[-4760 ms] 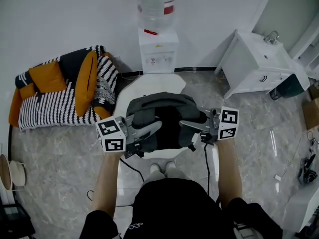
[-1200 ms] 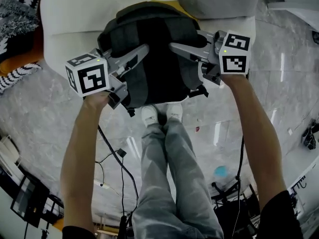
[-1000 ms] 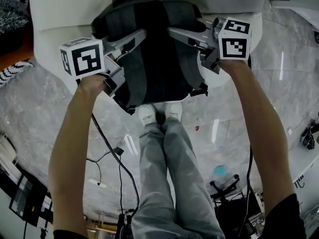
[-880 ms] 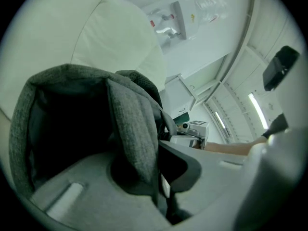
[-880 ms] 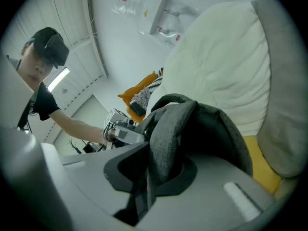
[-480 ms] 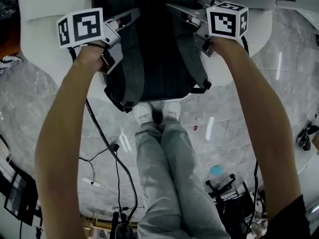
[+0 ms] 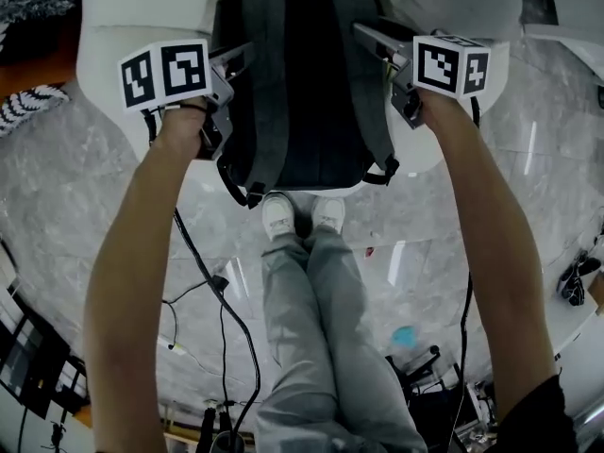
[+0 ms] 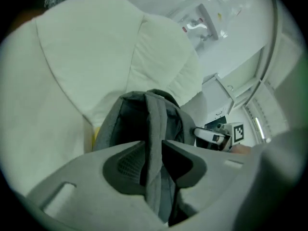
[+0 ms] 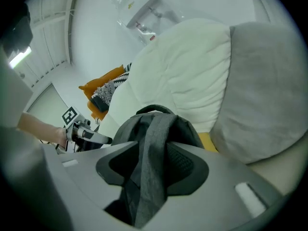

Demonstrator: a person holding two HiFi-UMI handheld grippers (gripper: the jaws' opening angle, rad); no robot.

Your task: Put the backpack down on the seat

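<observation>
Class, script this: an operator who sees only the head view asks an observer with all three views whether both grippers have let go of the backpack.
Operator: Has the left gripper let go of the backpack?
Observer: Its jaws have just been opening. A strap runs between them, with a dark gap on one side.
Operator: And the right gripper?
Observer: Its jaws have just been opening too. The other strap lies between them.
Operator: Is there anything by the backpack that I miss?
Observer: A yellow patch shows beside it, against the seat. I cannot tell what it is.
</observation>
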